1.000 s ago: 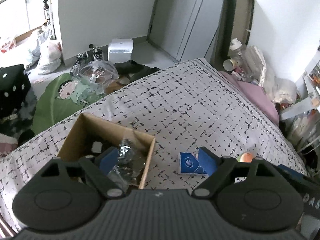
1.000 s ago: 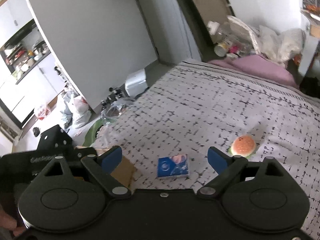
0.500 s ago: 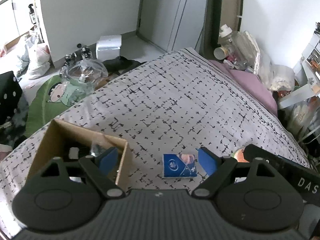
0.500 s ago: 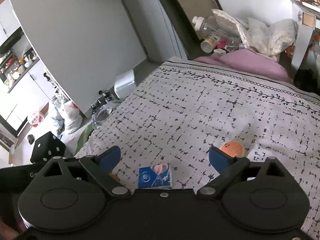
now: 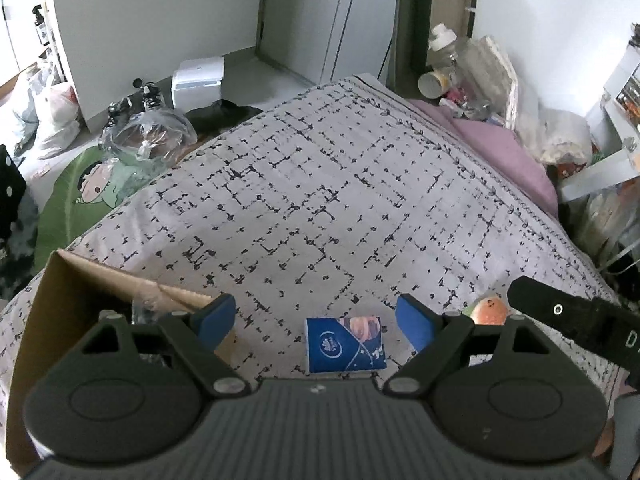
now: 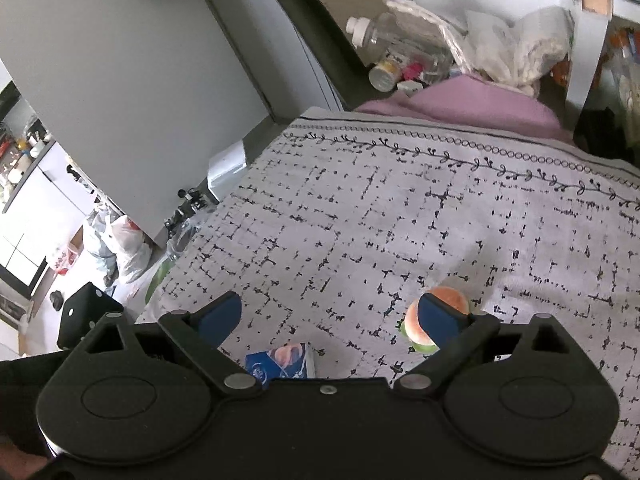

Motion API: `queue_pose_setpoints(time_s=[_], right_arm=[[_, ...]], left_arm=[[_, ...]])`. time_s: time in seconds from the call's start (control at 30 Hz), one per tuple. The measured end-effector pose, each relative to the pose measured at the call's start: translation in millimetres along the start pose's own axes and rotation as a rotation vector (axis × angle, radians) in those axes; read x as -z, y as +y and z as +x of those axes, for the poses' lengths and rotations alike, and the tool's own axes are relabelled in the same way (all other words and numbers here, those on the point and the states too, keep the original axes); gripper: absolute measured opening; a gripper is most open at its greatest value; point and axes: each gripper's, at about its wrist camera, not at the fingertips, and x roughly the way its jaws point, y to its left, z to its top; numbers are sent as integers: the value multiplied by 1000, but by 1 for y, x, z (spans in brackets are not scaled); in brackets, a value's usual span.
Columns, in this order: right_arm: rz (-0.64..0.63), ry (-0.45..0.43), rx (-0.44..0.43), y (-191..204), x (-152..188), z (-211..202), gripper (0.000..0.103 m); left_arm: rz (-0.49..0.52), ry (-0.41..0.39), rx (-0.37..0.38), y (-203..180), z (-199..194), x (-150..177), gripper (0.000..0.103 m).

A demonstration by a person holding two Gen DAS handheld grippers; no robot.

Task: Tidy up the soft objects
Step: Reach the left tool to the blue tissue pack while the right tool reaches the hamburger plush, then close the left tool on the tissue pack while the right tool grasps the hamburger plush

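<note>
Through the right wrist camera I saw my right gripper (image 6: 331,317) spread wide, nothing between its blue pads (image 6: 436,314). Below it lay the patterned bedspread (image 6: 400,216). A burger-shaped soft toy (image 6: 416,326) sat just behind the right-hand pad, which hid part of it. A blue tissue pack (image 6: 282,364) lay close under the gripper body, nearer the left-hand pad, well apart from the toy. Far ahead, a pink blanket (image 6: 460,108) edged the bed, with a clear plastic bottle (image 6: 384,36) beyond it.
</note>
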Motion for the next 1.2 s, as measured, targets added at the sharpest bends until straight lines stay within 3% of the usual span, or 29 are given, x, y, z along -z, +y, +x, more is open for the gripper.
queue_pose_setpoints(time_s=[0.3, 0.47, 0.57, 0.83, 1.03, 1.2], right_arm=[[112, 55, -26, -17, -4, 20, 94], [192, 94, -59, -27, -3, 35, 89], [274, 101, -58, -41, -4, 39, 82], [371, 103, -27, -68, -4, 43, 81], [342, 139, 67, -70, -2, 60, 81], [300, 162, 149, -67, 2, 76, 81]], left_arm=[[-47, 49, 8, 8, 19, -19, 77], [-67, 90, 12, 8, 34, -24, 71], [-69, 130, 29, 2, 46, -21, 66], [-24, 223, 28, -22, 80, -7, 65], [-8, 293, 22, -31, 102, 4, 68], [4, 291, -13, -36, 113, 8, 70]])
